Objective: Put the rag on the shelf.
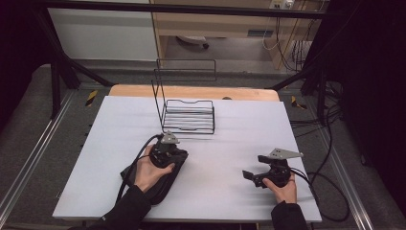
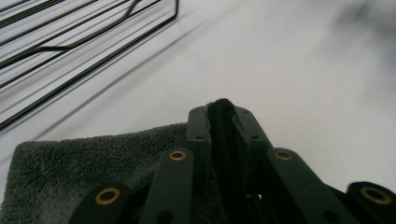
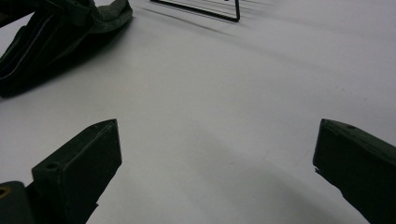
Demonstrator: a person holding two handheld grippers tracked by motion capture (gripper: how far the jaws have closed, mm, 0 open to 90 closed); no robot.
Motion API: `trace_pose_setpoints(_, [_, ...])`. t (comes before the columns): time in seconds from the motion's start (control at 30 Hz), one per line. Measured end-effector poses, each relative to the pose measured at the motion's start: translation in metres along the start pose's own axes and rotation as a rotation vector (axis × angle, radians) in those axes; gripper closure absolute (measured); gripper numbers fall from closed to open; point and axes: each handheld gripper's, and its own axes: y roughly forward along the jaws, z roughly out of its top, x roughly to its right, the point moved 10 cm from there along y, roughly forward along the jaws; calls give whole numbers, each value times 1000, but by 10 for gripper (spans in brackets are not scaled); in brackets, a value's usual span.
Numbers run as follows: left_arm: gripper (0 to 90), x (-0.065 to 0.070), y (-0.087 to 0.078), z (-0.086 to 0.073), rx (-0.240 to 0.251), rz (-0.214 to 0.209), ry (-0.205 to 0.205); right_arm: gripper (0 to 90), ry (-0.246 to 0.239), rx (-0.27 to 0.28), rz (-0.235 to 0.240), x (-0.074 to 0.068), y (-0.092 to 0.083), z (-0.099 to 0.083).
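The left claw (image 2: 223, 122) is clamped on a fold of a dark fleecy cloth (image 2: 88, 161); in the left gripper view the fabric is pinched tight between the two black jaws, with the rest of it trailing down to the left. From the high view, the cloth (image 1: 165, 179) lies on the white counter (image 1: 225, 129) just in front of the black wire rack (image 1: 187, 116), under the person's left hand (image 1: 152, 171), with most of it draped on the surface toward the counter's near edge.

The right claw (image 3: 215, 158) stands wide open with nothing between its jaws, hovering over bare counter well to the right of the rack.

The grip looks narrow: only a thin ridge of fabric sits between the jaws, so it may slide out if the cloth is lifted quickly, since the hanging weight pulls on that one pinch. The rack is the other risk. It stands close, its tall wire back is light, and a dragged cloth edge or the gripper's cable could catch a wire and tip or shove it.
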Motion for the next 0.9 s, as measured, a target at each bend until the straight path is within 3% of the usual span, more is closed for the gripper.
trace_pose_setpoints(0.23, [781,21,19,10,-13,-8,-4,18,0,0,0,0,0,0])
trace_pose_setpoints(0.4, [780,31,35,19,-9,-10,-32,18,-3,1,-1,0,0,0])
trace_pose_setpoints(0.67, [764,34,56,16,-43,19,-7,21,-2,-3,0,0,0,0])
trace_pose_setpoints(0.8, [700,36,61,12,-53,6,14,27,-6,0,-5,0,0,0])
trace_pose_setpoints(0.9, [584,35,52,15,-40,-2,33,33,-1,-1,-8,0,0,-1])
